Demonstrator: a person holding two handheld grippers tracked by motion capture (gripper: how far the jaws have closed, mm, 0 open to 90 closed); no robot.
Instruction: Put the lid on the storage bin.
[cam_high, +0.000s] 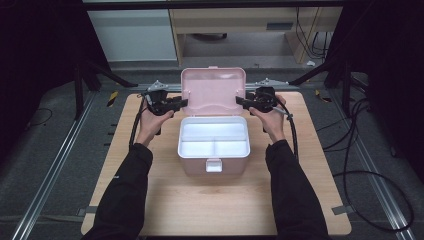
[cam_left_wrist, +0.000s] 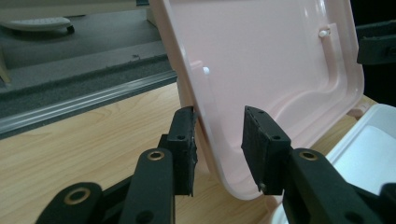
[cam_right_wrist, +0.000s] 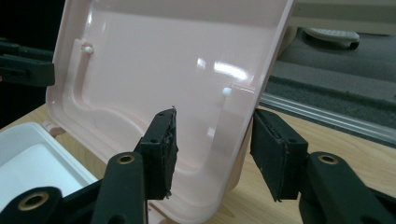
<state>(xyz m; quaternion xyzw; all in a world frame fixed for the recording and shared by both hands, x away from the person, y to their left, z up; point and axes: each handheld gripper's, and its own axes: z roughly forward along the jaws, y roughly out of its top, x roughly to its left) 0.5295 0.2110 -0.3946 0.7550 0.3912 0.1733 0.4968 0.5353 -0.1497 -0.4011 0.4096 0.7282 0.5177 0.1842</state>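
Note:
A pink box (cam_high: 195, 164) with a white divided tray (cam_high: 213, 137) inside stands open at the middle of the wooden table (cam_high: 150, 200). Its pink lid (cam_high: 212, 90) stands upright at the back. My left gripper (cam_high: 182, 103) straddles the lid's left edge. In the left gripper view the lid (cam_left_wrist: 261, 70) passes between the jaws of that gripper (cam_left_wrist: 219, 140). One pad (cam_left_wrist: 184, 144) lies close against the lid's outer side and the other stands clear of the inner face. My right gripper (cam_high: 240, 101) straddles the lid's right edge (cam_right_wrist: 252, 93), its jaws (cam_right_wrist: 215, 140) apart from both faces.
A white latch (cam_high: 214, 165) hangs on the box's front wall. Metal rails (cam_high: 55, 165) run along both sides of the table, and black cables (cam_high: 370, 190) lie on the floor at the right. A wooden desk (cam_high: 240, 22) stands behind the table.

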